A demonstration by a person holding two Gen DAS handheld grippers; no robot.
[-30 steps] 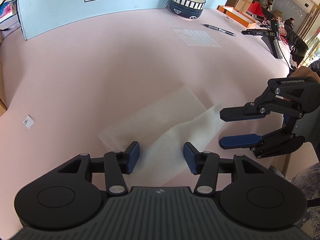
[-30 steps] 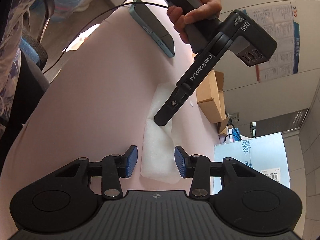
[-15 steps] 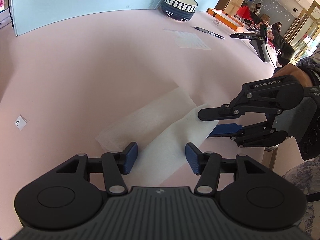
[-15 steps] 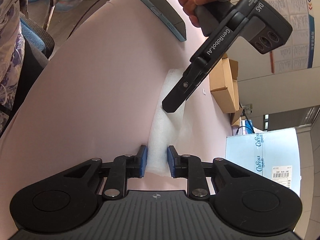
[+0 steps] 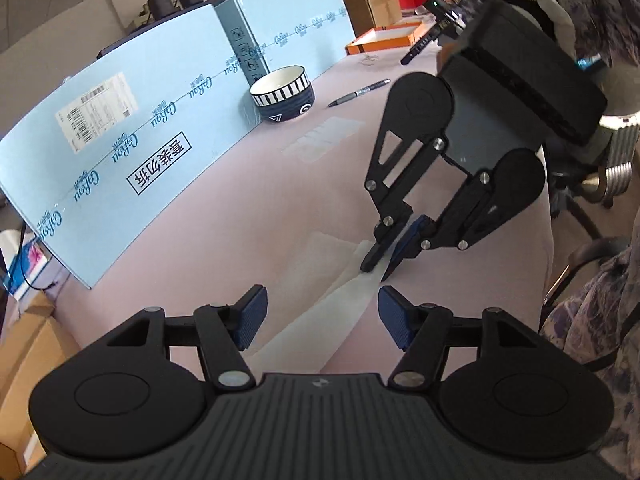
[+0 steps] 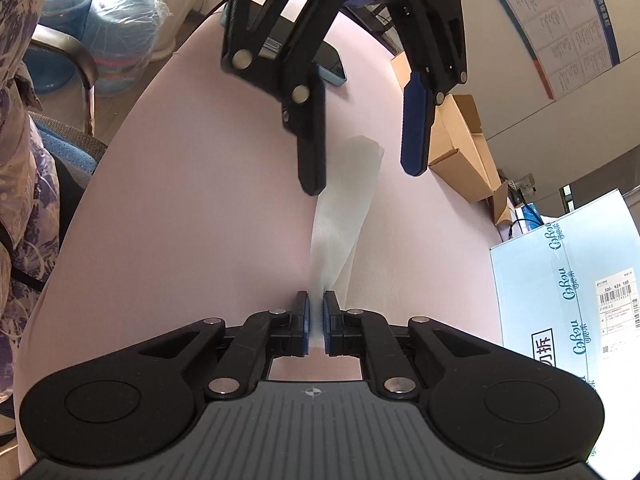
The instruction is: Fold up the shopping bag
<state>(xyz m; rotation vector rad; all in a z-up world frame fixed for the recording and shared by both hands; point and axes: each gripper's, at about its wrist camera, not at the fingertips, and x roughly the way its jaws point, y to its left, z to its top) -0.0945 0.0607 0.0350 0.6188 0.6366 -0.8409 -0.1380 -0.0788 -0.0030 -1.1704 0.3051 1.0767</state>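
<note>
The shopping bag (image 5: 320,312) is a thin white translucent strip on the pink table (image 5: 248,208). My right gripper (image 6: 316,320) is shut on one end of the bag (image 6: 344,216) and holds it pinched upright between its blue pads. In the left wrist view the right gripper (image 5: 376,270) stands fingertips down on the bag's far end. My left gripper (image 5: 320,314) is open, with its jaws astride the near part of the bag. In the right wrist view the left gripper (image 6: 362,176) hangs open above the bag's far end.
A large light blue box (image 5: 132,152) stands along the table's back left. A striped bowl (image 5: 282,94), a pen (image 5: 358,93) and an orange tray (image 5: 388,38) lie further back. A phone (image 6: 330,64) lies at the table's far end. Cardboard boxes (image 6: 464,144) sit on the floor.
My right gripper has shut on the bag's end and tipped upright. My left gripper has swung round to face it and stays open over the bag.
</note>
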